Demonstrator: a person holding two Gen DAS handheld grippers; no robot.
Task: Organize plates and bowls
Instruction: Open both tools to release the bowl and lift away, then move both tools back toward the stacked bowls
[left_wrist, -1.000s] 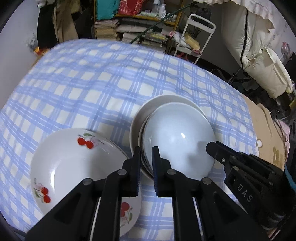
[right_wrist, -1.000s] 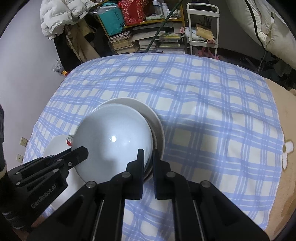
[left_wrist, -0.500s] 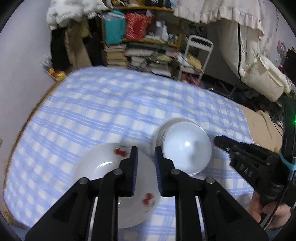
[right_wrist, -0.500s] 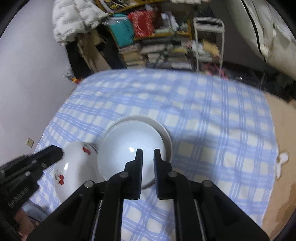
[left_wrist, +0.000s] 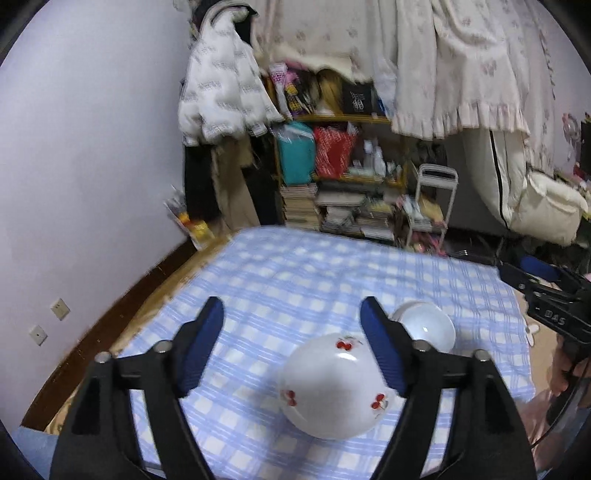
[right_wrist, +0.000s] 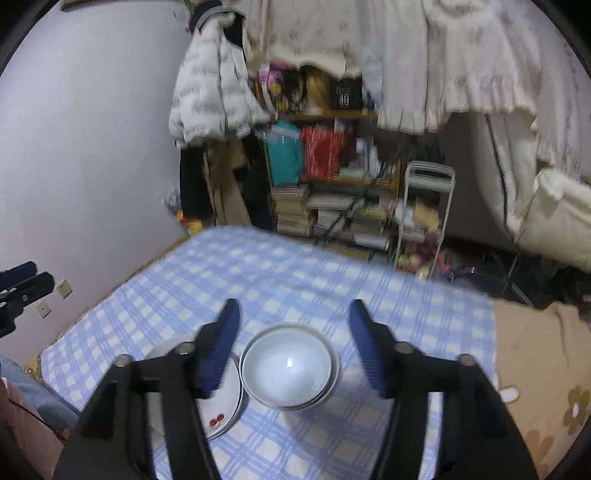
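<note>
A: Where are the dishes?
B: On the blue checked cloth. The plain white bowl stack sits low in the centre of the right view, with the cherry plate touching its left side.
A: And the tools?
B: The left tool and the right tool have both just been opening. Their jaws are wide apart and grip nothing.

Glossy ceramic bowl on woven checked cloth.
</note>
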